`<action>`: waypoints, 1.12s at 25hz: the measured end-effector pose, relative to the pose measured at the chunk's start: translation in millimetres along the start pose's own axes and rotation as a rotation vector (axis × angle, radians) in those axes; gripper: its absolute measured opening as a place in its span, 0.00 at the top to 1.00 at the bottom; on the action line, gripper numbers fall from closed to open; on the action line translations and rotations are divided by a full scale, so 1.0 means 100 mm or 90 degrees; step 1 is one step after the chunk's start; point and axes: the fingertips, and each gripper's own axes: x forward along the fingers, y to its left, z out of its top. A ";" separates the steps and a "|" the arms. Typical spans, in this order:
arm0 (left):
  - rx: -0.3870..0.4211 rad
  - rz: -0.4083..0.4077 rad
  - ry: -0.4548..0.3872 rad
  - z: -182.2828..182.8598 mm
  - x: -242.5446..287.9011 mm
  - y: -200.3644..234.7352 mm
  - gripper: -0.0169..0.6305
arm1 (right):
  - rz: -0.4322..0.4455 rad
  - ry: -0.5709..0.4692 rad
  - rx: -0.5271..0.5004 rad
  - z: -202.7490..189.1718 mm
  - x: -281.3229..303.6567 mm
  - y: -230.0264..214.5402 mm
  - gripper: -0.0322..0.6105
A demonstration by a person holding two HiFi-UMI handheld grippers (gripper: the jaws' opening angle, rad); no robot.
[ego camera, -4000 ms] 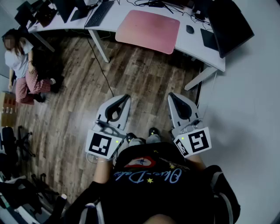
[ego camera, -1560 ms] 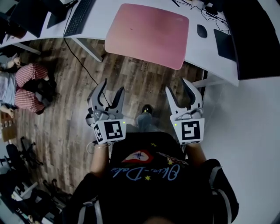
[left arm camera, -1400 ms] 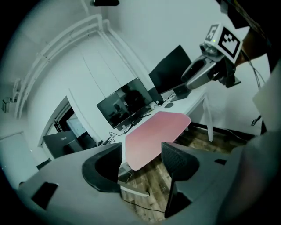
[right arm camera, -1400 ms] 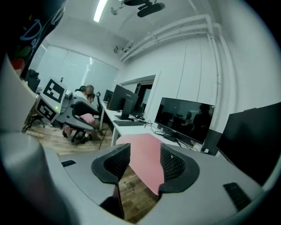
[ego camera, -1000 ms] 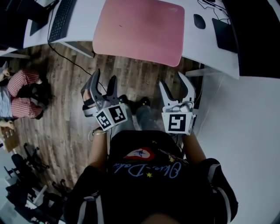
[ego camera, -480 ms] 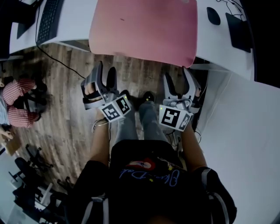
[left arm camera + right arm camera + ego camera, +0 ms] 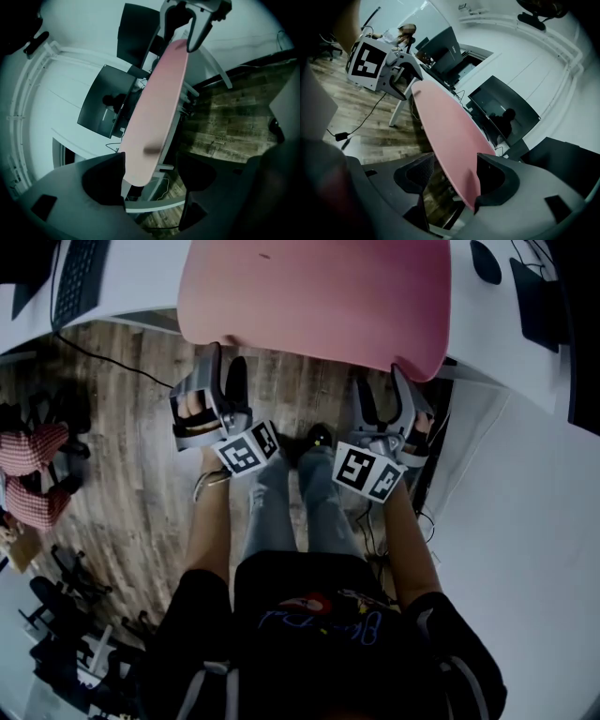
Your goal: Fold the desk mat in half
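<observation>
Desk mat (image 7: 314,296), pink: my L gripper (image 7: 222,362) & R gripper (image 7: 382,381) jaws just opening wide, near edge between, unpinched. Risk: uneven bites, crooked fold.

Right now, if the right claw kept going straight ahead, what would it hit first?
The pink desk mat: its near edge, overhanging the white desk, lies between the jaws of the right claw, which have just been opening. Contact is unclear.

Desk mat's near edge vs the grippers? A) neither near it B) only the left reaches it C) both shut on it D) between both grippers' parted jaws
D: the desk mat edge runs between the jaws of the left gripper and the right gripper, which have just been opening and stand apart.
</observation>
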 end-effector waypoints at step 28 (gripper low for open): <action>-0.009 0.044 -0.069 0.18 -0.15 0.54 0.86 | -0.100 0.026 -0.034 -0.04 0.03 -0.05 0.56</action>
